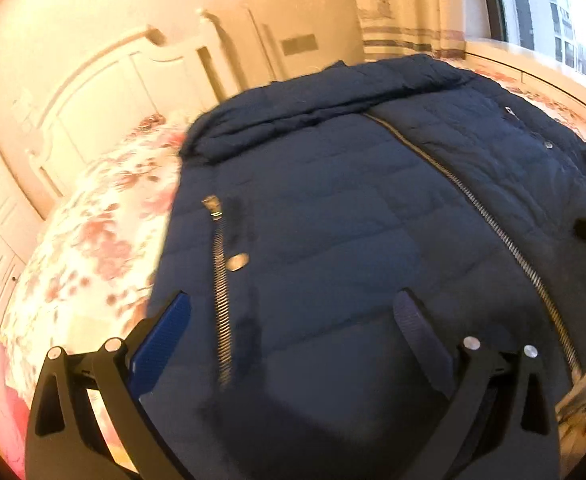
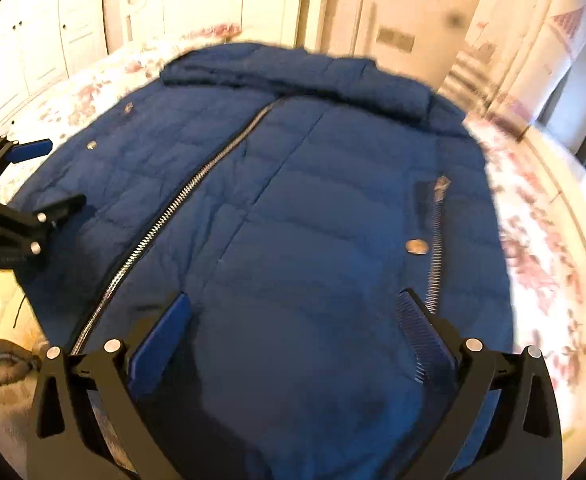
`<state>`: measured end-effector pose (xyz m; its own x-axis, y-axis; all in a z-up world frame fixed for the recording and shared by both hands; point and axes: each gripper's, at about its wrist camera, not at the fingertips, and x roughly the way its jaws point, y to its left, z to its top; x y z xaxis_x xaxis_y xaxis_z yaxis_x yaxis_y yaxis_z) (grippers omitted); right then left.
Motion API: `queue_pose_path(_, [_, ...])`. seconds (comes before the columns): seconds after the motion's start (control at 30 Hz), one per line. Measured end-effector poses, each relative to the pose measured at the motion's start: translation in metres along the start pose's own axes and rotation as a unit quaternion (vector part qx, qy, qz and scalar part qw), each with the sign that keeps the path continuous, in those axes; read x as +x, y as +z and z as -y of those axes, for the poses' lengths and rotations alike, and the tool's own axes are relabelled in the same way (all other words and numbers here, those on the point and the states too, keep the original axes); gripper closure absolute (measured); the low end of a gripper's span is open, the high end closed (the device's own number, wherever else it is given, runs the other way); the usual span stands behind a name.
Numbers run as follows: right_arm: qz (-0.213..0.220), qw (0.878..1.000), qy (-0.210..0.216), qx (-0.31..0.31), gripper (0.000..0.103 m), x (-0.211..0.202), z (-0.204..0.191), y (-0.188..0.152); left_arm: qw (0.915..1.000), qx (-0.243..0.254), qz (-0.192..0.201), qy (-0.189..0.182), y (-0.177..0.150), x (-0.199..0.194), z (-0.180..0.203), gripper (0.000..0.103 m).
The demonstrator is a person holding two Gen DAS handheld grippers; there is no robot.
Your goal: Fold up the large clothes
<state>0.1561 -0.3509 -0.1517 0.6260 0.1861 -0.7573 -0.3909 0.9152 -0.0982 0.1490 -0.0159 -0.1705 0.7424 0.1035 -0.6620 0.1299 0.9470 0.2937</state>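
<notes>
Lying front-up across the floral bed: a navy quilted jacket, filling both views. Left gripper and right gripper both spread wide over its lower front, pinching nothing. Only in right view, at left edge: the left gripper's side. Window clearest in left view, upper right.

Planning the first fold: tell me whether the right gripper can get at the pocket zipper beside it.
Probably yes. The right gripper is open over the jacket, and the pocket zipper lies uncovered just beyond its right finger; nothing blocks it.
</notes>
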Motion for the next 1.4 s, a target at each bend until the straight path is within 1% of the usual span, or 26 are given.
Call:
queue_pose_path(0.07, [-0.018, 1.000, 0.002, 0.014, 0.005, 0.008, 0.010, -0.011, 0.9998, -0.003, -0.017, 0.005, -0.014, 0.008, -0.007, 0.002])
queue_pose_path(0.1, [-0.021, 0.999, 0.019, 0.036, 0.004, 0.014, 0.019, -0.018, 0.9996, -0.021, -0.017, -0.013, -0.021, 0.010, -0.014, 0.002])
queue_pose_path(0.13, [-0.009, 0.998, 0.024, 0.051, 0.004, 0.012, 0.023, -0.022, 0.9985, -0.043, -0.019, -0.030, -0.024, 0.011, -0.021, 0.002])
queue_pose_path(0.17, [-0.012, 0.999, 0.015, 0.046, 0.005, 0.010, 0.020, -0.022, 0.9964, -0.066, -0.030, -0.045, -0.026, 0.012, -0.029, 0.002])
queue_pose_path(0.2, [-0.015, 0.999, 0.008, 0.041, 0.005, 0.007, 0.017, -0.021, 0.9960, -0.070, -0.034, -0.045, -0.026, 0.010, -0.031, 0.002])
queue_pose_path(0.27, [-0.004, 0.999, -0.009, 0.031, 0.005, -0.006, 0.011, -0.015, 0.9974, -0.064, -0.026, -0.021, -0.023, 0.001, -0.030, 0.003])
queue_pose_path(0.3, [0.007, 1.000, -0.009, 0.026, 0.005, -0.012, 0.009, -0.013, 0.9981, -0.059, -0.010, -0.015, -0.021, -0.009, -0.029, 0.003])
queue_pose_path(0.37, [0.031, 0.999, 0.005, 0.015, 0.005, -0.024, 0.002, -0.009, 0.9980, -0.049, 0.007, -0.041, -0.020, -0.021, -0.025, 0.002])
queue_pose_path(0.4, [0.035, 0.999, 0.011, 0.009, 0.005, -0.025, -0.001, -0.009, 0.9981, -0.042, 0.006, -0.044, -0.020, -0.023, -0.020, 0.002])
queue_pose_path(0.43, [0.033, 0.999, 0.019, 0.001, 0.005, -0.022, -0.004, -0.009, 0.9988, -0.029, 0.000, -0.040, -0.021, -0.019, -0.013, 0.002])
queue_pose_path(0.5, [-0.008, 0.999, 0.025, -0.019, 0.005, 0.000, -0.017, -0.017, 0.9996, -0.004, -0.018, -0.022, -0.027, -0.006, 0.001, 0.002])
queue_pose_path(0.53, [-0.010, 1.000, 0.019, -0.022, 0.005, 0.008, -0.020, -0.023, 0.9997, -0.010, -0.004, -0.023, -0.030, -0.007, 0.000, 0.002])
queue_pose_path(0.57, [0.005, 1.000, 0.021, -0.014, 0.005, 0.007, -0.019, -0.026, 0.9994, -0.016, -0.007, -0.029, -0.031, -0.005, -0.002, 0.002])
queue_pose_path(0.6, [0.003, 1.000, 0.024, -0.010, 0.005, 0.007, -0.017, -0.026, 0.9989, -0.023, -0.013, -0.040, -0.030, -0.004, -0.006, 0.002])
queue_pose_path(0.67, [-0.002, 1.000, 0.026, -0.010, 0.005, 0.000, -0.011, -0.026, 0.9983, -0.034, -0.018, -0.043, -0.029, -0.007, -0.014, 0.002])
queue_pose_path(0.73, [0.017, 1.000, -0.002, -0.009, 0.005, -0.017, 0.003, -0.028, 0.9989, -0.044, 0.000, -0.018, -0.036, -0.020, -0.024, 0.002])
queue_pose_path(0.8, [0.033, 0.999, -0.027, 0.014, 0.005, -0.033, 0.026, -0.036, 0.9980, -0.062, 0.010, -0.003, -0.044, -0.029, -0.041, 0.002])
queue_pose_path(0.93, [0.011, 0.993, -0.046, 0.107, 0.005, -0.039, 0.085, -0.062, 0.9945, -0.104, -0.009, 0.011, -0.061, -0.026, -0.074, 0.002])
queue_pose_path(1.0, [-0.005, 0.988, -0.036, 0.151, 0.005, -0.034, 0.104, -0.078, 0.9923, -0.122, -0.023, 0.003, -0.069, -0.021, -0.085, 0.002])
queue_pose_path(1.03, [-0.007, 0.986, -0.021, 0.167, 0.005, -0.032, 0.109, -0.085, 0.9913, -0.129, -0.027, -0.005, -0.071, -0.019, -0.088, 0.002])
queue_pose_path(1.1, [-0.004, 0.982, -0.002, 0.190, 0.004, -0.028, 0.113, -0.095, 0.9911, -0.129, -0.030, -0.008, -0.074, -0.017, -0.087, 0.002])
queue_pose_path(1.17, [0.001, 0.984, -0.002, 0.179, 0.004, -0.027, 0.108, -0.093, 0.9933, -0.113, -0.024, 0.004, -0.075, -0.018, -0.083, 0.002])
queue_pose_path(1.23, [0.002, 0.986, 0.010, 0.167, 0.010, -0.027, 0.101, -0.090, 0.9940, -0.107, -0.024, 0.004, -0.074, -0.019, -0.081, 0.002])
queue_pose_path(1.27, [0.004, 0.987, 0.017, 0.161, 0.013, -0.028, 0.097, -0.089, 0.9939, -0.108, -0.025, -0.001, -0.077, -0.020, -0.083, 0.002])
queue_pose_path(1.3, [0.008, 0.988, 0.023, 0.152, 0.019, -0.028, 0.093, -0.087, 0.9933, -0.112, -0.026, -0.011, -0.077, -0.021, -0.085, 0.002])
queue_pose_path(1.4, [0.012, 0.989, 0.012, 0.146, 0.019, -0.025, 0.090, -0.084, 0.9881, -0.143, -0.035, -0.044, -0.080, -0.018, -0.093, 0.002])
